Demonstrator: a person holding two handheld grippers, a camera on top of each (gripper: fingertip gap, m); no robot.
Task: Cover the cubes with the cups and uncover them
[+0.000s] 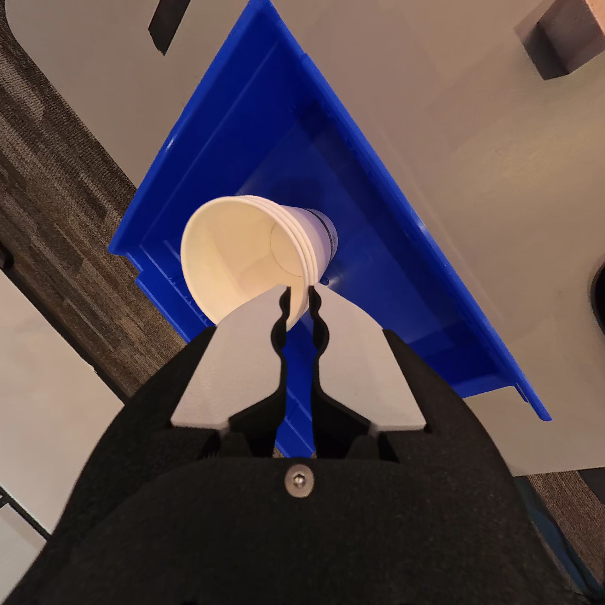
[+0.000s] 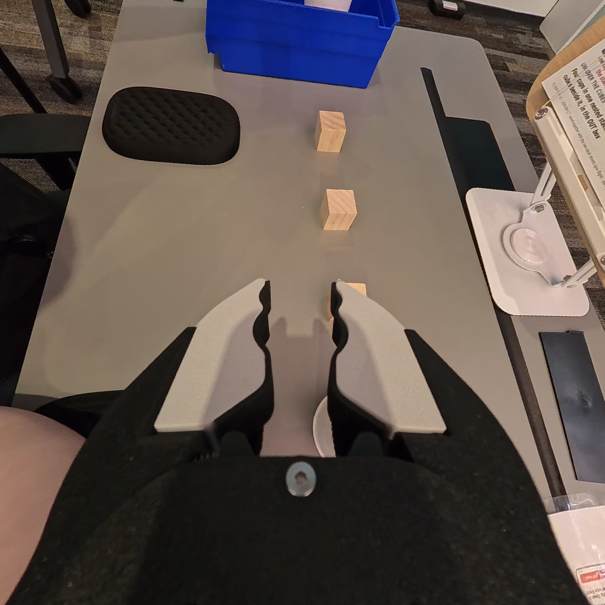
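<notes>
Grey table (image 2: 196, 262) with rounded corners sits in the middle of everything. Floor around it is streaky brown and grey carpet (image 2: 19, 39). Off the table's far left corner there's a dark metal leg (image 2: 54, 42) from some other furniture. Along its right edge sits another grey surface (image 2: 523, 343). Lighting's warm and kinda dim, soft shadows.

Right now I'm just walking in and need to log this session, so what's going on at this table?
A person is working with two tools. The left hand-held gripper is shut on the rim of a nested stack of white paper cups, held over the blue bin. The right hand-held gripper hovers open and empty over the grey table. Three wooden cubes stand in a row, all uncovered.
</notes>
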